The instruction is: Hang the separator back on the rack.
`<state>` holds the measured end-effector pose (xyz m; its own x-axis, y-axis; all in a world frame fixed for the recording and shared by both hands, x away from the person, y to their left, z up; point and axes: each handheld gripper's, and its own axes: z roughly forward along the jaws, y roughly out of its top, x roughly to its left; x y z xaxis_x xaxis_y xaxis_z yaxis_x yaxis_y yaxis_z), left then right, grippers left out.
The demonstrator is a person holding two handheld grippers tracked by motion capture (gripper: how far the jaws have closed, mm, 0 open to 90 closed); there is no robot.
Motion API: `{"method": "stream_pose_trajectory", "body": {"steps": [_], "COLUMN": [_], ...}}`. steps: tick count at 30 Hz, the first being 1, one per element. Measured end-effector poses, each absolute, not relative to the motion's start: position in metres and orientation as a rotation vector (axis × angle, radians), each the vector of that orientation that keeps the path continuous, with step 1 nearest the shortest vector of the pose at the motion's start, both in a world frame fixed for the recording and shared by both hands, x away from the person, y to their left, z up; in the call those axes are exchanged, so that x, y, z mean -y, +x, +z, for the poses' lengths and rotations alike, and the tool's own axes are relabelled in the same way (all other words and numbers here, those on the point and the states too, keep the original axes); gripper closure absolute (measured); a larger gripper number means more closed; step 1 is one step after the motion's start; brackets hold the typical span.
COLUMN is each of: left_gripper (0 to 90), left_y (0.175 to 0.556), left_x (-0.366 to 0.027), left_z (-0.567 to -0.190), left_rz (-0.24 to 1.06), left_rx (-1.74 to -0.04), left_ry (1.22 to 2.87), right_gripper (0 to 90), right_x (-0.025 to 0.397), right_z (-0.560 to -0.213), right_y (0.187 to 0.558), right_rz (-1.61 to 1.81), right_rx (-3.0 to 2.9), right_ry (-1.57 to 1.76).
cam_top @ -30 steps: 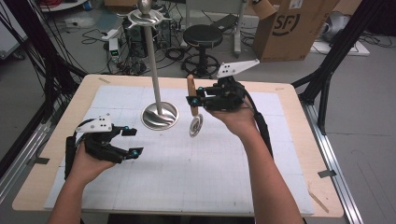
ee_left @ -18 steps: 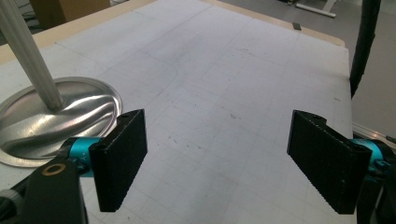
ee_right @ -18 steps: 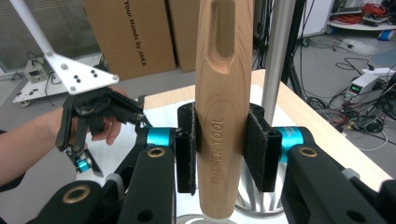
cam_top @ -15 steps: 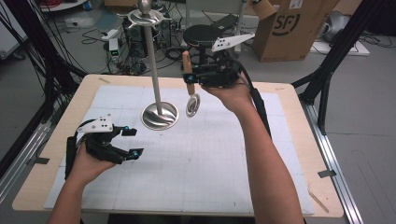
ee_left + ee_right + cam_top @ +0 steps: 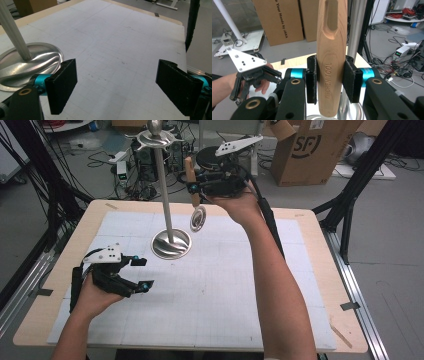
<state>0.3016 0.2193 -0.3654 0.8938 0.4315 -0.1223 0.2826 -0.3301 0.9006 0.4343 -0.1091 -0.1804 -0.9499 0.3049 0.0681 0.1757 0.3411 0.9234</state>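
Raised right tool, clamping utensil

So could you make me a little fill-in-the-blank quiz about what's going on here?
1. The right gripper is shut on a utensil's ____ handle.
2. The left gripper's jaws are ____, holding nothing.
3. The metal stand's round base rests on the ____.

Missing words: wooden; open; table.

A grey floor surrounds the wooden desk, which carries a white grid mat. At the upper right of the frame stands a cardboard box. Cables and electronics clutter the upper left, and black frame legs slant down at the right.
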Motion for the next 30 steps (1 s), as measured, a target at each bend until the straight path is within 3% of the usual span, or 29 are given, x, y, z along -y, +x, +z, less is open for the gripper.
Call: {"method": "stream_pose_trajectory", "body": {"steps": [30], "left_gripper": [17.1], "left_y": [0.3], "left_x": [-0.22], "left_z": [-0.367], "left_rz": [0.146], "left_rx": [-0.503], "left_ry": [1.925], "right_gripper": [68.0], "right_x": [0.065], "right_z": [-0.158], "right_y": [0.449], "right_rz": [1.597], "right_rx": [-2.489], "right_ry": [0.457]}}
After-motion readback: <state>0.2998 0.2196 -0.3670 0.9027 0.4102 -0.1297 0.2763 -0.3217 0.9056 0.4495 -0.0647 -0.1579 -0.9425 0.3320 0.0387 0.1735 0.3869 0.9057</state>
